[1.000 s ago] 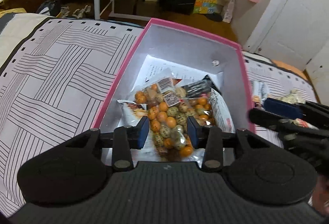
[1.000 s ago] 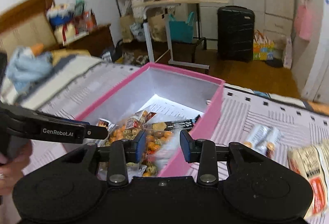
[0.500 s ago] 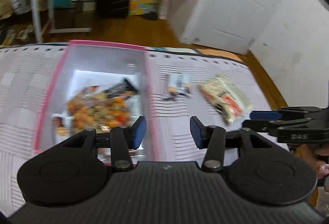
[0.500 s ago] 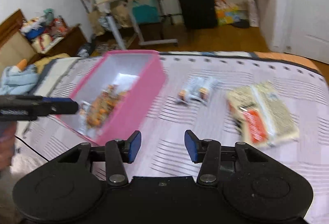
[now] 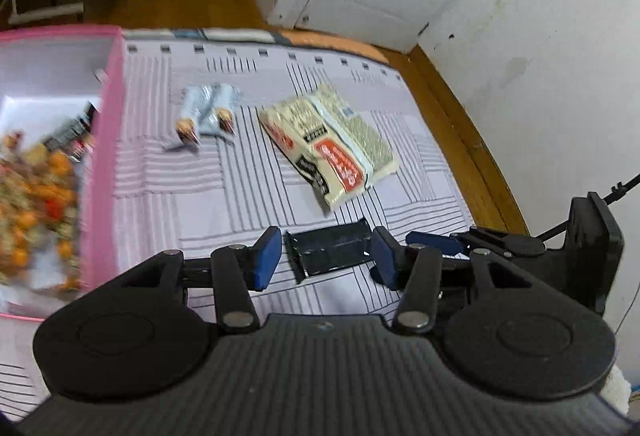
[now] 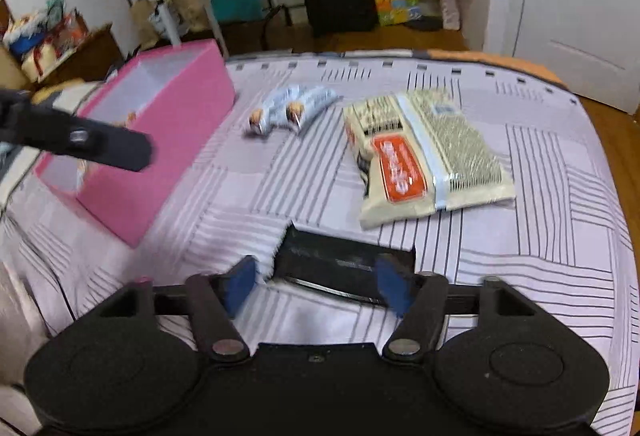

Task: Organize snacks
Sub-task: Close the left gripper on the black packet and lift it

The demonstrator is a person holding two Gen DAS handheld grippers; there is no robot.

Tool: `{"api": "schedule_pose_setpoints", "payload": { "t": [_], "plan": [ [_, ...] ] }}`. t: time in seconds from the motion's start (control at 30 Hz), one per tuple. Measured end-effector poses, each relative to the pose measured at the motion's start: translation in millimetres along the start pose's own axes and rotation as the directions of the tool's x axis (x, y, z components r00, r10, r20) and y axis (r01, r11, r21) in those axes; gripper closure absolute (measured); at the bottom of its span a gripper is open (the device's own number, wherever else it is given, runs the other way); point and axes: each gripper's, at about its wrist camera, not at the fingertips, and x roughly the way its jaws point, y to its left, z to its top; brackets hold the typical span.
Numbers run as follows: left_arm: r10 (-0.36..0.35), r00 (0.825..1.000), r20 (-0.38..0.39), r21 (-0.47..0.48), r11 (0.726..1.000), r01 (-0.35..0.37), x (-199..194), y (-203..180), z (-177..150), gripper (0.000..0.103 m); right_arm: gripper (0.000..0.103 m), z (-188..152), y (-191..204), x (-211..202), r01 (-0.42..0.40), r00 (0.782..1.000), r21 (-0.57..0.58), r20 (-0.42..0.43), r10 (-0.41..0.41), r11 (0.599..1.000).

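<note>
Now both grippers aim at the flat black foil packet (image 6: 344, 268) on the striped bed cover (image 6: 520, 276), low in both views. The right gripper (image 6: 316, 288), jaws just opening wide, straddles it untouched; best to lower squarely and pinch its crinkly edges. The left gripper (image 5: 324, 256), narrower, has also been opening, empty. The glossy pink box (image 6: 176, 140) sits left.
</note>
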Motion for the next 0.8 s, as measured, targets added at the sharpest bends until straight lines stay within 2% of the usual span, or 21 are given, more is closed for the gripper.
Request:
{"api": "schedule_pose_setpoints", "payload": {
  "t": [0.1, 0.2, 0.3, 0.37, 0.5, 0.57, 0.67, 0.77, 0.8],
  "plan": [
    [0.028, 0.999, -0.037, -0.054, 0.998, -0.03, 36.3, 5.7, -8.6, 0.056, 0.019, -8.5, -5.9, 13.6, 0.02, 1.0, -0.033, -0.005, -0.02, 0.999],
    [0.061, 0.997, -0.047, -0.089, 0.994, -0.065, 68.2, 13.1, -17.4, 0.056, 0.017, -15.5, -16.5, 31.7, 0.004, 1.0, -0.047, -0.023, -0.005, 0.999],
    [0.057, 0.997, -0.049, -0.147, 0.987, -0.064, 95.0, 21.3, -24.0, 0.058, 0.017, -24.1, -28.1, 50.1, 0.019, 1.0, -0.027, -0.009, -0.019, 0.999],
    [0.072, 0.996, -0.054, -0.152, 0.985, -0.079, 109.6, 21.5, -27.0, 0.06, 0.017, -30.5, -33.9, 60.5, 0.017, 1.0, 0.006, 0.007, -0.017, 1.0],
    [0.083, 0.993, -0.082, -0.152, 0.984, -0.095, 130.8, 20.7, -32.8, 0.066, 0.015, -40.4, -26.4, 66.9, 0.002, 0.998, -0.039, 0.068, 0.001, 0.999],
    [0.135, 0.987, -0.088, -0.144, 0.979, -0.147, 137.7, 20.2, -37.3, 0.067, 0.009, -40.8, -19.7, 70.9, 0.02, 0.998, -0.063, 0.065, -0.016, 0.998],
    [0.145, 0.987, -0.067, -0.142, 0.978, -0.153, 139.5, 16.7, -39.1, 0.066, 0.004, -41.1, -9.6, 77.3, 0.061, 0.996, -0.125, 0.069, -0.053, 0.99],
    [0.136, 0.989, -0.051, -0.125, 0.982, -0.142, 142.3, 16.0, -39.6, 0.067, 0.003, -39.1, -12.0, 78.1, 0.058, 0.995, -0.079, 0.089, -0.051, 0.995],
    [0.129, 0.991, -0.045, -0.121, 0.984, -0.134, 142.1, 16.4, -39.8, 0.071, 0.003, -38.5, -11.6, 78.3, 0.058, 0.995, -0.069, 0.091, -0.052, 0.996]
  ]
}}
